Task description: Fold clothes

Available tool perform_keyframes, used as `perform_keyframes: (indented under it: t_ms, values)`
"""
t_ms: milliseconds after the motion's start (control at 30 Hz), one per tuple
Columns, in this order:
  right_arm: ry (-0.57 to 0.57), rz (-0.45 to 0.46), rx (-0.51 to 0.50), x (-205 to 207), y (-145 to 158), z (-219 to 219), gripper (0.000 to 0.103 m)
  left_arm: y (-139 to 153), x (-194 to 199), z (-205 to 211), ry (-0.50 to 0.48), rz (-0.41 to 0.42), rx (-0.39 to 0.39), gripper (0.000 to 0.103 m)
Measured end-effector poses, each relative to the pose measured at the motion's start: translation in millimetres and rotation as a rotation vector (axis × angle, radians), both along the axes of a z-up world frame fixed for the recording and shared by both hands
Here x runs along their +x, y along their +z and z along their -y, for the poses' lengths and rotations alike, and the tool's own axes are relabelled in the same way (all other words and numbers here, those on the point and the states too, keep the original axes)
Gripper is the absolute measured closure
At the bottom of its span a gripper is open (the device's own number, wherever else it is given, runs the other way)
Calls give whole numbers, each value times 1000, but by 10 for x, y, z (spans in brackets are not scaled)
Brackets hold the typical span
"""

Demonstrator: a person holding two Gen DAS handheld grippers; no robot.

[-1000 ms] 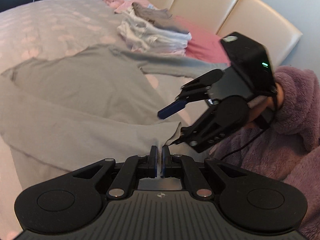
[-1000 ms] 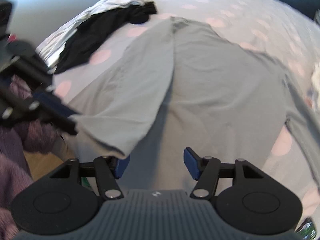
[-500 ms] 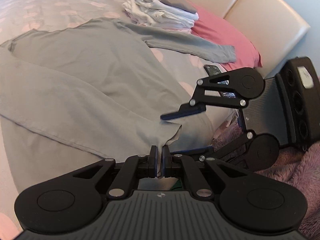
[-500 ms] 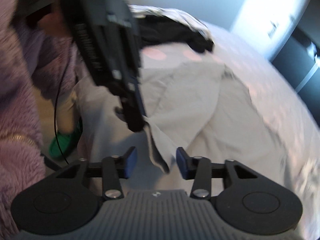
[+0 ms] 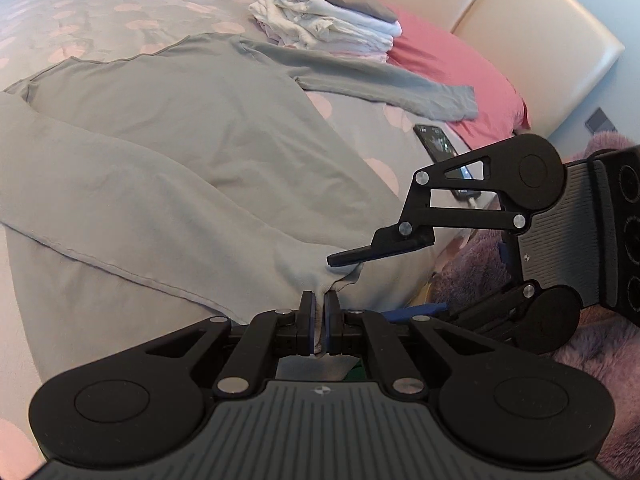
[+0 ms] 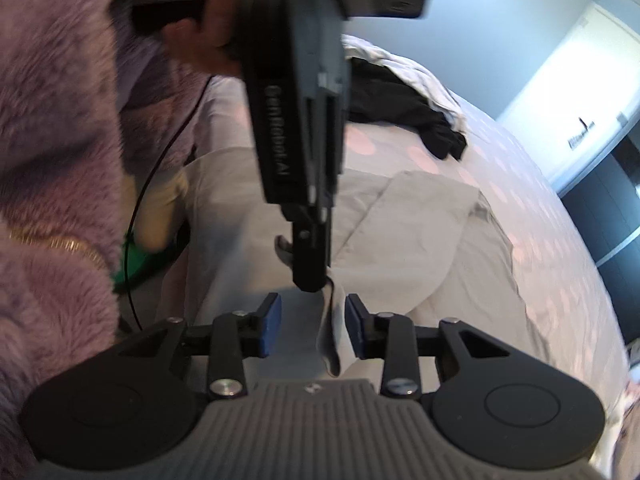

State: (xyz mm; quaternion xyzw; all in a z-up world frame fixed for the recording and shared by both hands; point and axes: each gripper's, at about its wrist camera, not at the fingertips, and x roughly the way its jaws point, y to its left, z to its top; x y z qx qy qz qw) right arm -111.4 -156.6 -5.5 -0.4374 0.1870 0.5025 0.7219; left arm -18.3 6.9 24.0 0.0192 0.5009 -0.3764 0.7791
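A grey long-sleeved top (image 5: 192,152) lies spread on the bed, one sleeve folded over its body and the other stretched toward the pillow. My left gripper (image 5: 320,320) is shut on the near corner of its hem. In the right wrist view the left gripper (image 6: 308,264) hangs from above, pinching that corner of the grey top (image 6: 404,240). My right gripper (image 6: 314,326) is open, its blue pads either side of the hanging fold of cloth. It shows in the left wrist view (image 5: 380,280) just right of the held corner.
A stack of folded clothes (image 5: 324,20) sits by a pink pillow (image 5: 448,64) at the beige headboard. A phone (image 5: 436,144) lies near the bed edge. Black and white clothes (image 6: 404,96) are piled at the far end. My purple fleece sleeve (image 6: 56,160) is at left.
My right gripper has swung round to the corner held by the left gripper, and its pads now straddle the hanging cloth. The left gripper stays shut on the hem.
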Motion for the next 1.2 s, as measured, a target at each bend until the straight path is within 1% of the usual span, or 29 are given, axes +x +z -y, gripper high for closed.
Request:
perform_keyframes:
  t_ms: [100, 167, 233, 333, 367, 400, 433, 500, 533, 567, 600, 633, 767, 867, 967, 1067, 1133, 1200]
  values:
    - [42, 51, -35, -69, -48, -18, 65, -12, 0, -6, -2, -1, 4, 101]
    - [55, 58, -43, -85, -59, -33, 67, -7, 0, -8, -6, 2, 0, 101]
    - [46, 76, -48, -84, -72, -59, 72, -2, -7, -7, -14, 5, 0, 101]
    - [30, 104, -68, -45, -100, -93, 73, 0, -22, -13, -25, 5, -1, 101]
    - [35, 102, -69, -34, -99, -97, 82, 1, -25, -16, -27, 6, 0, 101]
    - [34, 98, -67, -20, -95, -104, 98, 2, -27, -22, -28, 8, 1, 101]
    - [26, 95, -67, -6, -90, -117, 100, 4, -30, -29, -30, 10, 2, 101]
    - [12, 88, -62, 9, -55, -130, 100, 34, -27, -53, -34, 18, 5, 99]
    - [3, 86, -58, 26, -22, -138, 100, 68, -16, -88, -34, 24, 9, 90]
    - [-12, 88, -47, 68, 28, -148, 100, 109, -1, -133, -33, 31, 15, 84]
    - [-27, 91, -35, 113, 79, -159, 100, 154, 16, -193, -26, 47, 24, 73]
    - [-43, 94, -23, 158, 130, -169, 100, 195, 41, -272, -7, 70, 40, 65]
    - [-159, 94, 71, 389, 446, -153, 100, 274, 213, -634, 114, 132, 128, 64]
    - [-253, 118, 143, 533, 678, -87, 100, 190, 387, -922, 166, 144, 207, 64]
    - [-335, 149, 189, 627, 852, 18, 100, 19, 605, -1128, 187, 139, 284, 64]
    - [-425, 189, 233, 746, 1030, 151, 100, -182, 826, -1242, 187, 160, 357, 64]
    - [-481, 209, 272, 802, 1141, 241, 100, -297, 958, -1288, 181, 186, 381, 64]
    - [-534, 233, 284, 882, 1202, 282, 100, -370, 1080, -1288, 182, 218, 389, 64]
